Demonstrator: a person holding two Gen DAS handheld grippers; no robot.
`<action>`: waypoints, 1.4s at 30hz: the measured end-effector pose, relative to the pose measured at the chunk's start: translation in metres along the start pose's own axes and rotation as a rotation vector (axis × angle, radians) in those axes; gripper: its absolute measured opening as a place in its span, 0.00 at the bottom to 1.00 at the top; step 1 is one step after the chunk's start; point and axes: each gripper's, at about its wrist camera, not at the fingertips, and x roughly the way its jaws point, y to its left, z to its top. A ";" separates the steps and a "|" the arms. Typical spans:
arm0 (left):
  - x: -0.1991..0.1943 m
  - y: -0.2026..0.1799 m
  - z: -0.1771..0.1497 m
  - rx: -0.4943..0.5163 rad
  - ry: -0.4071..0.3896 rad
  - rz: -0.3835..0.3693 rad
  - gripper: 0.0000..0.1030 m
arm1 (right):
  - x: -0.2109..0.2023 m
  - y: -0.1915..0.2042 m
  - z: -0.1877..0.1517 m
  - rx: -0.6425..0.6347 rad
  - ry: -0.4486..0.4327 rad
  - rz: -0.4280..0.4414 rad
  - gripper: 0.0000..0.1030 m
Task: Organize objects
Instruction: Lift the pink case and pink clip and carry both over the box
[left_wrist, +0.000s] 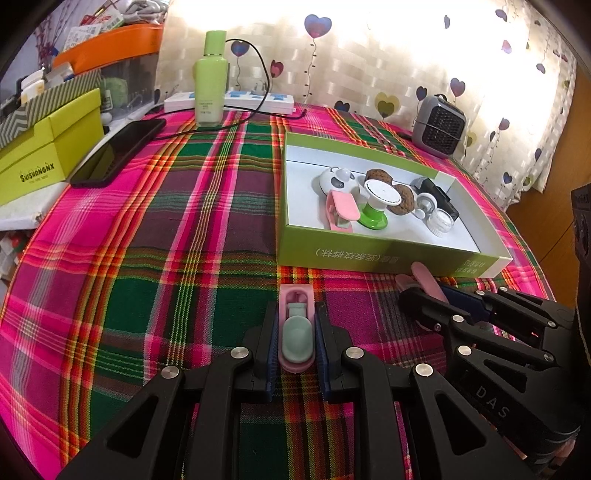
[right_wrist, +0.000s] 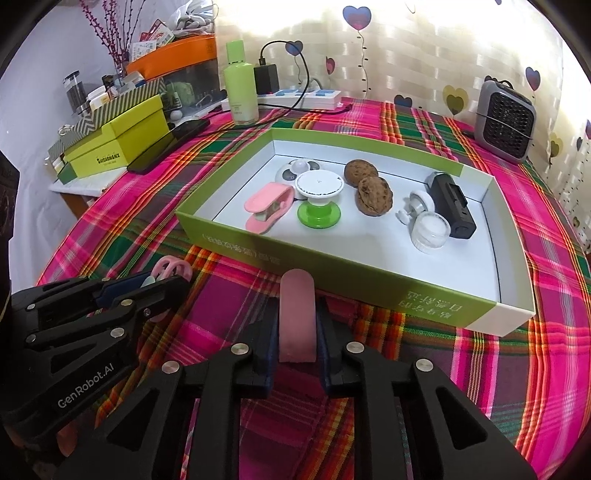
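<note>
The table (left_wrist: 166, 229) carries a green box (right_wrist: 332, 258) at about one o'clock, already holding most items: clip, walnuts, jar, black gadget. Two pieces are left outside. The left gripper (left_wrist: 297, 328) fingers are clamped on a pink-and-mint clip (left_wrist: 295, 332); the right gripper (right_wrist: 297, 325) fingers pinch a pink slab (right_wrist: 297, 317), just short of the box.
</note>
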 end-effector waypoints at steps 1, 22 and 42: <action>0.000 0.000 0.000 -0.001 0.000 -0.001 0.16 | 0.000 0.000 0.000 -0.001 0.000 0.000 0.18; 0.000 -0.001 0.000 0.002 0.001 0.003 0.16 | -0.009 -0.007 -0.010 0.040 -0.002 0.029 0.18; -0.007 -0.011 0.006 0.023 -0.015 -0.006 0.16 | -0.026 -0.024 -0.012 0.062 -0.024 0.041 0.18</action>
